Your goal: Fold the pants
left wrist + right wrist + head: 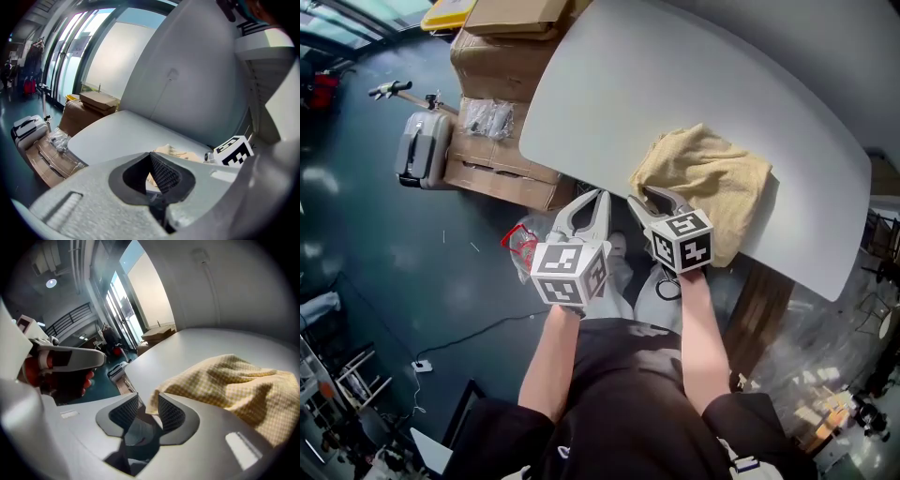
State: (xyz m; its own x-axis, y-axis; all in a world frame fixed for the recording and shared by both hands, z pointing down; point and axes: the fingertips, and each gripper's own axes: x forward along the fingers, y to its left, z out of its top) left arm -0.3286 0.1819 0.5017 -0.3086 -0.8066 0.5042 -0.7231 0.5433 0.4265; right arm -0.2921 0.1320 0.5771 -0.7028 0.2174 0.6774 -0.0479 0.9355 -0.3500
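The pants (708, 178) are a yellow checked bundle, folded small, at the near edge of the pale grey table (675, 75). My right gripper (654, 198) is at their near left corner. In the right gripper view its jaws (148, 398) stand apart, and the corner of the pants (234, 380) sits just beyond the gap with neither pad pressing on it. My left gripper (598, 197) hangs off the table's near edge, left of the pants, shut on nothing (151, 157). The left gripper view shows the pants (171, 151) only partly, behind its jaws.
Cardboard boxes (502, 56) and a grey suitcase (422, 148) stand on the dark floor left of the table. A red thing in clear plastic (520, 246) lies on the floor near my left gripper. The table's far part (211, 341) carries nothing.
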